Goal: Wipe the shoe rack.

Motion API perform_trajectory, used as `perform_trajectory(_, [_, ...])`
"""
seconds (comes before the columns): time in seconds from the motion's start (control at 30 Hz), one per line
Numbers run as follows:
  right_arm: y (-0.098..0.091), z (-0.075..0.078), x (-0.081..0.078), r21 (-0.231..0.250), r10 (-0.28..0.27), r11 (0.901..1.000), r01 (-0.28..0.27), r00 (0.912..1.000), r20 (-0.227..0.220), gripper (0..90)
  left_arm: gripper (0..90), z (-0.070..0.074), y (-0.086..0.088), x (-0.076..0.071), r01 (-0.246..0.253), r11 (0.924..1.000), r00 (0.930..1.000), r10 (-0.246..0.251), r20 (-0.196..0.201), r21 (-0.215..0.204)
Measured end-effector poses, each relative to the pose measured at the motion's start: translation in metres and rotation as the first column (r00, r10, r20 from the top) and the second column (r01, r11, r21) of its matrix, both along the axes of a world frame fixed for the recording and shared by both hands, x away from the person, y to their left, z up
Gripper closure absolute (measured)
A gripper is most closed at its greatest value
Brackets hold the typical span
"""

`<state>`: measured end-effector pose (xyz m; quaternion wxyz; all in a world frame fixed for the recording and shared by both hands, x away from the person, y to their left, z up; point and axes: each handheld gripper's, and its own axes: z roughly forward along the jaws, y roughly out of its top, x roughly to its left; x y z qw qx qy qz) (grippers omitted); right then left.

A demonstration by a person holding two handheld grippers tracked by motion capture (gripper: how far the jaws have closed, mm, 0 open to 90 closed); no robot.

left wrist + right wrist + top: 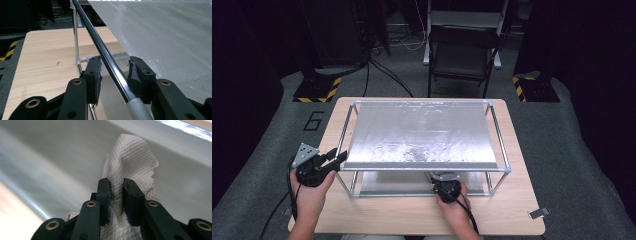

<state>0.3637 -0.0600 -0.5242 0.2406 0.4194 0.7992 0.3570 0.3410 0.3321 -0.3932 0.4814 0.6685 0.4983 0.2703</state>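
Paper towel: white, quilted, crumpled, pinched between right gripper fingers. Left gripper fingers straddle rack bar, part open, one pad touching.

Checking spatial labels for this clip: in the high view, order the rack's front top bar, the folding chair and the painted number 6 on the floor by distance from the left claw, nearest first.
1. Front top bar: just right of the left claw, at its tips.
2. Number 6: on the floor, beyond the claw.
3. Folding chair: behind the table, far right.
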Motion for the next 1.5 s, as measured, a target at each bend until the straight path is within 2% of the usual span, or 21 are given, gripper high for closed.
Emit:
perform_trajectory(0.07, [-0.017,0.0,-0.004,0.014,-0.034,0.9993,0.034,0.9993,-0.018,75.6,61.8,0.0,0.0,0.0,0.0,1.0,1.0,0.0,0.0,0.0])
perform_trajectory(0.13, [-0.028,0.0,-0.005,0.056,-0.061,0.9966,0.06,0.9981,0.01,75.6,61.8,0.0,0.0,0.0,0.0,1.0,1.0,0.0,-0.001,0.002])
perform_trajectory(0.2, [-0.039,0.0,-0.006,0.035,-0.069,0.997,0.068,0.9973,0.022,75.6,61.6,0.0,0.0,0.0,0.004,1.0,1.0,-0.004,-0.004,0.003])
perform_trajectory(0.27, [-0.038,0.0,-0.007,0.055,-0.084,0.995,0.083,0.9965,0.006,75.5,61.5,0.0,-0.002,0.0,0.0,1.0,1.0,0.0,0.001,0.007])
perform_trajectory(0.4, [-0.016,0.001,-0.003,0.054,-0.053,0.9971,0.054,0.9986,-0.007,75.2,61.4,0.0,-0.001,0.0,0.001,1.0,1.0,-0.001,-0.003,0.004])
perform_trajectory(0.6, [0.036,-0.001,0.003,0.075,0.052,0.9959,-0.051,0.9986,-0.007,74.8,61.5,0.0,-0.001,0.001,0.001,1.0,1.0,-0.001,-0.003,0.001])
perform_trajectory(0.63, [0.039,-0.003,0.004,0.016,0.077,0.9969,-0.077,0.997,0.001,74.8,61.7,0.0,0.0,0.001,0.0,1.0,1.0,0.0,-0.006,0.003])
perform_trajectory(0.7, [0.048,-0.001,0.004,0.042,0.084,0.9955,-0.084,0.9964,0.0,74.9,62.1,0.0,0.001,0.002,-0.002,1.0,1.0,0.002,-0.006,0.003])
perform_trajectory(0.8, [0.044,-0.003,0.007,0.01,0.104,0.9945,-0.104,0.9945,0.0,75.0,62.2,0.0,0.003,0.001,-0.002,1.0,1.0,0.002,-0.001,0.0])
perform_trajectory(0.83, [0.037,-0.008,0.014,-0.064,0.097,0.9939,-0.089,0.9882,0.119,74.9,62.2,0.0,0.003,0.001,-0.003,1.0,1.0,0.003,-0.001,0.001])
perform_trajectory(0.87, [0.033,-0.008,0.014,-0.048,0.083,0.9957,-0.078,0.9915,0.1,74.8,62.2,0.0,0.003,0.001,-0.003,1.0,1.0,0.003,0.0,0.0])
perform_trajectory(0.9, [0.026,-0.008,0.016,-0.075,0.071,0.9953,-0.062,0.9894,0.127,74.8,62.1,0.0,0.003,0.001,-0.004,1.0,1.0,0.004,0.0,-0.001])
perform_trajectory(0.93, [0.02,-0.008,0.016,-0.06,0.079,0.9955,-0.073,0.9914,0.105,74.9,62.1,0.0,0.003,0.001,-0.004,1.0,1.0,0.004,0.0,-0.002])
perform_trajectory(0.97, [0.015,-0.003,0.012,-0.038,0.045,0.9983,-0.044,0.9983,0.036,74.9,62.1,0.0,0.003,0.001,-0.005,1.0,1.0,0.005,0.001,-0.002])
perform_trajectory(1.03, [0.003,-0.002,0.014,-0.065,0.028,0.9976,-0.025,0.9985,0.047,74.8,62.1,0.0,0.003,0.001,-0.004,1.0,1.0,0.004,0.001,-0.002])
perform_trajectory(1.13, [-0.004,-0.003,0.013,-0.015,-0.004,0.9999,0.004,0.9996,0.028,74.5,62.2,-0.001,0.001,0.002,-0.004,1.0,1.0,0.004,0.0,0.0])
perform_trajectory(1.17, [-0.003,-0.003,0.013,-0.039,0.005,0.9992,-0.003,0.9992,0.039,74.0,62.2,-0.001,0.001,0.002,-0.006,1.0,1.0,0.006,-0.001,-0.001])
perform_trajectory(1.27, [0.008,-0.005,0.01,-0.035,0.03,0.999,-0.029,0.9983,0.049,73.6,62.3,-0.001,0.001,0.002,-0.007,1.0,1.0,0.007,0.001,-0.005])
perform_trajectory(1.3, [0.018,-0.004,0.005,0.02,-0.013,0.9997,0.013,0.9999,0.001,73.6,62.3,-0.001,0.001,0.002,-0.007,1.0,1.0,0.007,0.001,-0.005])
perform_trajectory(1.43, [0.038,-0.003,0.003,0.002,0.041,0.9991,-0.041,0.9991,0.014,73.6,62.4,-0.001,0.001,0.002,-0.007,1.0,1.0,0.007,0.0,-0.002])
perform_trajectory(1.5, [0.049,-0.002,0.001,0.051,0.075,0.9958,-0.076,0.9971,0.016,73.6,62.5,-0.001,0.002,0.002,-0.007,1.0,1.0,0.007,-0.001,-0.002])
